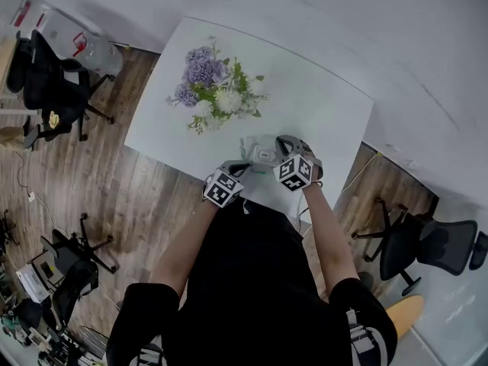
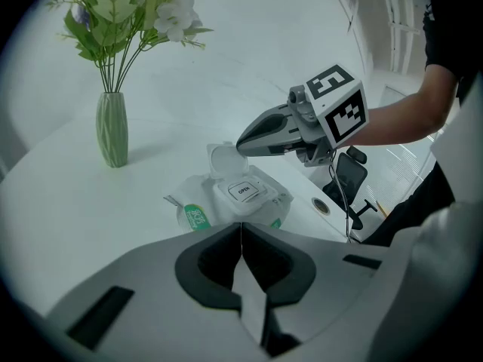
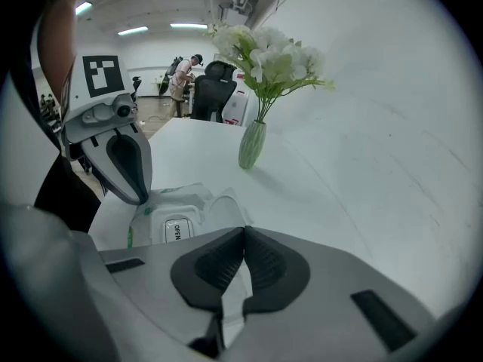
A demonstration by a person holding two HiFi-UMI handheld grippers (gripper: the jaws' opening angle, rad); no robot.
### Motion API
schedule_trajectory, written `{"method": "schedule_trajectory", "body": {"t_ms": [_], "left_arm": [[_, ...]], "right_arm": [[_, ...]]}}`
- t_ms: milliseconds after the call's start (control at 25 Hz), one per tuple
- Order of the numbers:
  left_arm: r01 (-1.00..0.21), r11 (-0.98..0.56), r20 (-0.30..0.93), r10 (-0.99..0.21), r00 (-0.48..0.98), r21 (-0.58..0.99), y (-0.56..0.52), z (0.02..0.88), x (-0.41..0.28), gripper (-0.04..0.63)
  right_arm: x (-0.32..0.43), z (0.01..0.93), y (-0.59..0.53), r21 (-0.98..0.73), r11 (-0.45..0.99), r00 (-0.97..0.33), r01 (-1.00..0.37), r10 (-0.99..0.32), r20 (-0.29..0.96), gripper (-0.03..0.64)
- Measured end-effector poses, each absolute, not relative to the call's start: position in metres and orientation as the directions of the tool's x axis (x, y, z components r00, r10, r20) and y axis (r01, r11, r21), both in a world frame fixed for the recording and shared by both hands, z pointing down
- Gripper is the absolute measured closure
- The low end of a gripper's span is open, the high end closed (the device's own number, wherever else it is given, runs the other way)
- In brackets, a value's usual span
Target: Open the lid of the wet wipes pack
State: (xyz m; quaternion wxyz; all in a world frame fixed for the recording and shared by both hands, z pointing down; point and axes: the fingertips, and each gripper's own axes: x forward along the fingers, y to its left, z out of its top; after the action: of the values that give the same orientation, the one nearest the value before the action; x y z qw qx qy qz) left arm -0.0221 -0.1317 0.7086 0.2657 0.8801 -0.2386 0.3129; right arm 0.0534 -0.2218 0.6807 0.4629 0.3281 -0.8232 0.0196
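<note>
**Wipes pack: lid stands up, both grippers shut over it**

Pack of wet wipes (image 2: 235, 202) lies flat on the white table (image 1: 320, 105), near the edge closest to the person and well apart from the vase (image 2: 112, 130) of flowers (image 1: 213, 86). Lid (image 2: 225, 160) is tilted up from the far side of the pack, and the "OPEN" tab (image 2: 243, 191) shows below it. Judged: lid looks open already.

Left gripper (image 2: 241, 232): jaws pressed together, nothing between them. Seen from the right gripper view it hangs tip-down over the pack's near end, probably to steady the soft pack. Contact can't be told.

Right gripper (image 3: 244, 234): jaws also together, empty. Its tip sits just beside the top of the raised lid, likely placed to keep the flap back.

Pose: both forearms reach forward from the body and converge over the pack, marker cubes facing up
</note>
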Motion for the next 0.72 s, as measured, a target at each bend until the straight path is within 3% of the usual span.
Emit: {"method": "schedule_trajectory", "body": {"t_ms": [720], "left_arm": [[-0.680,-0.703,0.617,-0.445,0.649,0.207,-0.132,0.648,-0.041,0.574]], "right_arm": [[0.078,0.663,-0.161,0.214,0.767,-0.402,-0.605,-0.526,0.750,0.602]]}}
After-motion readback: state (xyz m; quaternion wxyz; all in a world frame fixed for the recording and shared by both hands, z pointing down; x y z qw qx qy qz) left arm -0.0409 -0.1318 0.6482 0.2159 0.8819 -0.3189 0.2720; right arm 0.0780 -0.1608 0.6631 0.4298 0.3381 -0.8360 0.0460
